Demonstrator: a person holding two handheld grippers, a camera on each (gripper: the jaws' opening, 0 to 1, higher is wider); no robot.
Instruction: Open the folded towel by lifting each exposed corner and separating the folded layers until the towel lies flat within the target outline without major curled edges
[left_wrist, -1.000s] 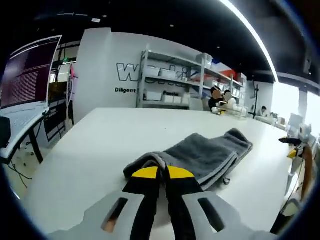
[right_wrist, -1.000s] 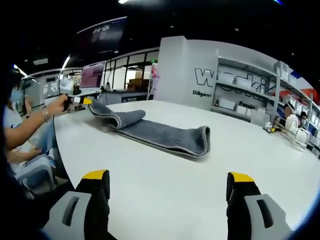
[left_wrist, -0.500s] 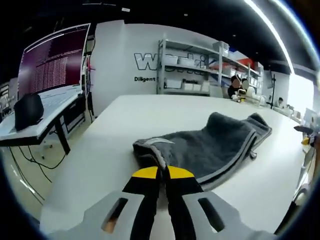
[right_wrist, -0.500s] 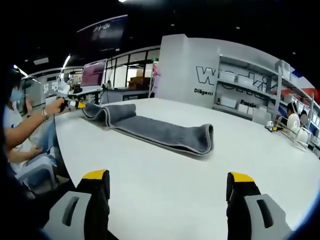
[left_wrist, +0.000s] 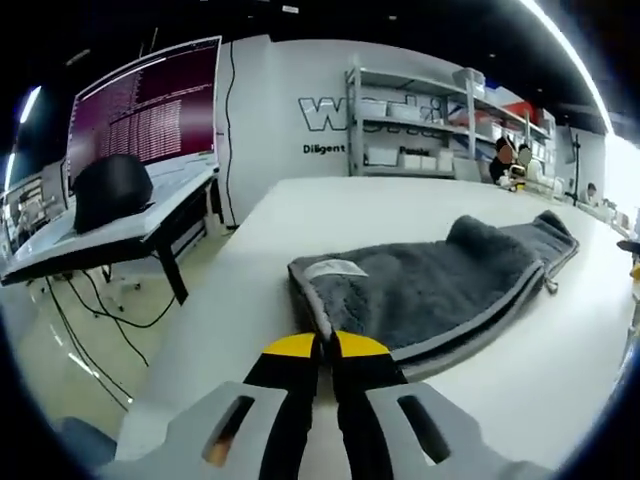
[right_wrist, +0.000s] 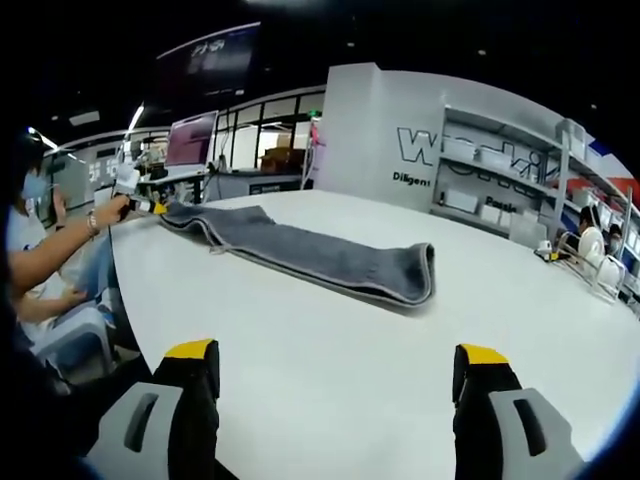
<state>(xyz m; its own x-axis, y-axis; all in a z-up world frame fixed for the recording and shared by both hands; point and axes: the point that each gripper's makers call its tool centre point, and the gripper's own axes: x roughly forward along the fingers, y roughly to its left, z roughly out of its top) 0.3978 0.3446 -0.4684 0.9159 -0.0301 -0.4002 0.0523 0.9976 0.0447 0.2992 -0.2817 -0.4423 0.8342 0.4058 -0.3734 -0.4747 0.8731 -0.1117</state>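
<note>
A grey towel (left_wrist: 440, 290) with a pale border lies in a long folded strip on the white table (left_wrist: 330, 200). My left gripper (left_wrist: 323, 350) is shut on the towel's near corner at the table's edge, and a white label (left_wrist: 333, 268) shows on the towel just beyond it. In the right gripper view the towel (right_wrist: 310, 255) stretches flat from the far left to a folded end (right_wrist: 420, 280) at the middle. The left gripper (right_wrist: 150, 205), held by a person's hand, sits at the towel's far end. My right gripper (right_wrist: 335, 385) hangs open above the bare table, short of the towel.
A desk with a large monitor (left_wrist: 150, 115) and a dark bag (left_wrist: 110, 190) stands left of the table. Shelving (left_wrist: 420, 130) lines the back wall, with people seated beyond. A person's arm (right_wrist: 55, 250) reaches along the table's left edge. Dishes in a rack (right_wrist: 590, 265) stand at the right.
My left gripper has pulled the towel's corner outward toward the table's edge. The raised fold has flattened and the towel lies longer. The right gripper has stayed in place.
</note>
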